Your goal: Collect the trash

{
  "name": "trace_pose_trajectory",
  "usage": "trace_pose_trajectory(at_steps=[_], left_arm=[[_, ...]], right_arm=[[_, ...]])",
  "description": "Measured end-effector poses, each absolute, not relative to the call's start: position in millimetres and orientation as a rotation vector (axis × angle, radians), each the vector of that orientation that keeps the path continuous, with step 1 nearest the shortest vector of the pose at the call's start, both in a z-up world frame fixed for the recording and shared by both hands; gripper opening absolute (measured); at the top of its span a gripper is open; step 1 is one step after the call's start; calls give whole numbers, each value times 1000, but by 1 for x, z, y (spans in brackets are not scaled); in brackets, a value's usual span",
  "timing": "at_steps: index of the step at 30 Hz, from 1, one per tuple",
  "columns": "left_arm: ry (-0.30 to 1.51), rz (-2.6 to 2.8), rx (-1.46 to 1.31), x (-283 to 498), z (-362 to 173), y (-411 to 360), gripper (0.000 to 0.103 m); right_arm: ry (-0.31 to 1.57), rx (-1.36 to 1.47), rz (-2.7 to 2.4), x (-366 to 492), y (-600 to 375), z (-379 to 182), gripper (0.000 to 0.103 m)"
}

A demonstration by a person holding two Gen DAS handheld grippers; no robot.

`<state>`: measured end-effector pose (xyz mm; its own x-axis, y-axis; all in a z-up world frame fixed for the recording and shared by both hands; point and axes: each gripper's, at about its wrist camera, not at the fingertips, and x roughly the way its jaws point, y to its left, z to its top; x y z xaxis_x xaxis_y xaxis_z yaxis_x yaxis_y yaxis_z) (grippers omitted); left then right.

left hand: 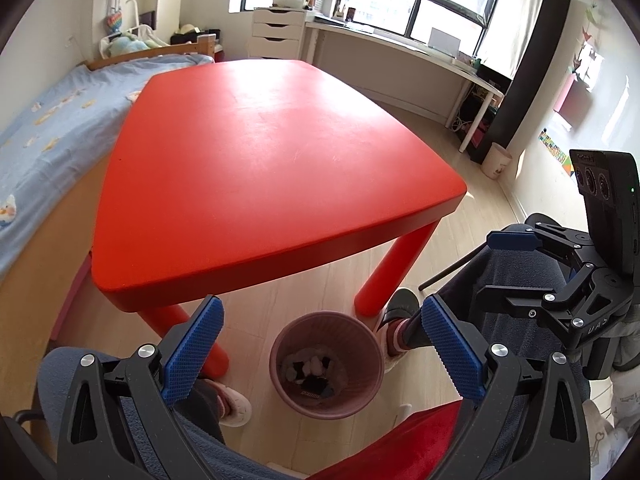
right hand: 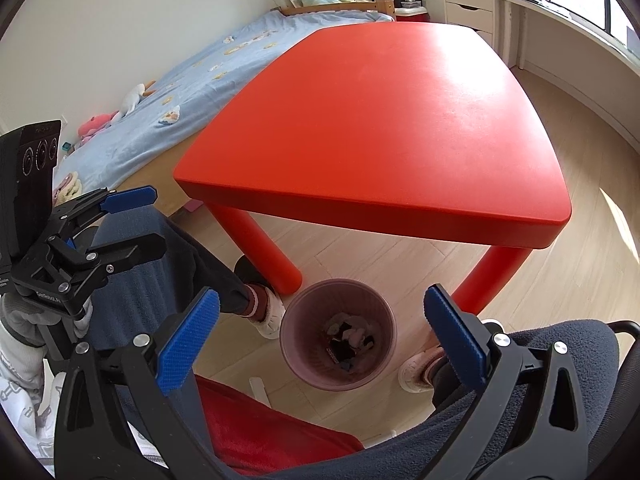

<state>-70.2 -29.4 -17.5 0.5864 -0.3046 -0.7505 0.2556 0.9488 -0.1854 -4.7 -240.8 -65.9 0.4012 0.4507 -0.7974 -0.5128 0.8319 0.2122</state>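
Note:
A pink waste basket (left hand: 362, 338) (right hand: 304, 312) stands on the wooden floor under the near edge of the red table (left hand: 260, 160) (right hand: 380, 120). Crumpled paper and dark scraps of trash (left hand: 312, 372) (right hand: 352, 340) lie at its bottom. My left gripper (left hand: 322, 304) (right hand: 158, 220) hangs above the basket, open, nothing between its blue pads. My right gripper (right hand: 322, 294) (left hand: 496, 268) is close beside it on the right, also open with nothing in it. The table top is bare.
A person's knees in dark trousers and feet in pale slippers (left hand: 236, 404) (right hand: 416, 368) flank the basket. A red seat (right hand: 260, 432) lies below the grippers. A blue-sheeted bed (left hand: 52, 120) runs along the left; white drawers (left hand: 276, 32), a desk and a second small bin (left hand: 496, 160) stand farther off.

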Motion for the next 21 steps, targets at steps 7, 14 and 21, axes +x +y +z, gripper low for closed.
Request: trace_pose_trajectory(at_steps=[7,14,21], left_arm=[[835,-307,-61,-58,-3,-21,95],[783,-285,-59,-33,13,-14,95],[758,-288,-85,-4,24,-5,96]], right_arm=[[932,-62,586,12,-242,-45,100],[848,-82,558,38,-237,-13,100],[790,-108,539,76,-225,6,100]])
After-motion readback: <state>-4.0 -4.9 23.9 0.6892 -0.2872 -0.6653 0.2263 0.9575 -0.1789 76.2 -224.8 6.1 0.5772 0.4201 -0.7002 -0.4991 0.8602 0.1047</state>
